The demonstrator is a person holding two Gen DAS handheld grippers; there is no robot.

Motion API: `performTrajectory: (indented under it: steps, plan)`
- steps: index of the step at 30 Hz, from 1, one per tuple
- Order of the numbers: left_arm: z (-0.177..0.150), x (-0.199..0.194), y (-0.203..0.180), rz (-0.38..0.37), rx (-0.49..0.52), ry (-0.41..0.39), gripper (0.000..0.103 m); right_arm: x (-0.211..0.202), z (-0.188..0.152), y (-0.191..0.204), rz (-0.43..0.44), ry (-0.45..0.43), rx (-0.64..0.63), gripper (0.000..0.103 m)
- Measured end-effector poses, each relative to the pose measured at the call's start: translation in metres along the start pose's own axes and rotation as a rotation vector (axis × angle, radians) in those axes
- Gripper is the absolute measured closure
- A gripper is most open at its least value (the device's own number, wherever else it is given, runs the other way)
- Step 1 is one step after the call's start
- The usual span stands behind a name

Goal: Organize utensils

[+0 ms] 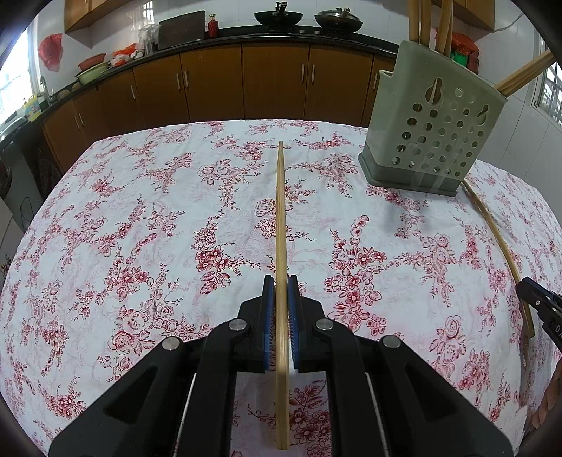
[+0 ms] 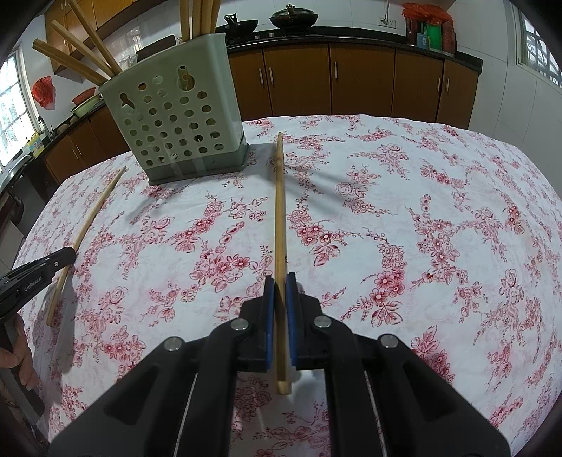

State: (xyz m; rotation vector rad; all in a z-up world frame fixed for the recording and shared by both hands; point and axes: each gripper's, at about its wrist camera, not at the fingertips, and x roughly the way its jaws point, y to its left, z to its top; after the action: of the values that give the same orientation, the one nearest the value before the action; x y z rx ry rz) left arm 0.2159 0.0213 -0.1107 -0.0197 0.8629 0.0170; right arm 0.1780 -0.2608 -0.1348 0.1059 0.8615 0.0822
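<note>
Floral tablecloth (image 1: 140, 211), holder (image 1: 432, 126) at back. Left gripper (image 1: 280, 281) clamped on chopstick (image 1: 280, 211), right gripper (image 2: 280, 279) clamped on second chopstick (image 2: 280, 211). Tip up, drop tips-first thru holder top, one at a time.

A home kitchen: brown cabinets (image 1: 246, 81), woks (image 1: 278, 17) on the counter (tiled wall behind), floral tablecloth (image 1: 140, 218).

Two bamboo chopsticks (image 1: 281, 225) (image 2: 280, 218) near perforated green holder (image 1: 432, 130)

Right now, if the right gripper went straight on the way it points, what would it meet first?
Probably the tablecloth: the right gripper and its chopstick aim just right of the green utensil holder. Depth is unclear, so the tip might clip the holder's base.
</note>
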Motion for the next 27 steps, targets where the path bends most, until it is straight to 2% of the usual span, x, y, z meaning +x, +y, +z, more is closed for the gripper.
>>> performTrajectory:
  steps: [27]
  plan:
    - [-0.0001,0.0001,0.0,0.0,0.0,0.0,0.093,0.0004,0.0003,-0.0015,0.008,0.002,0.006,0.094]
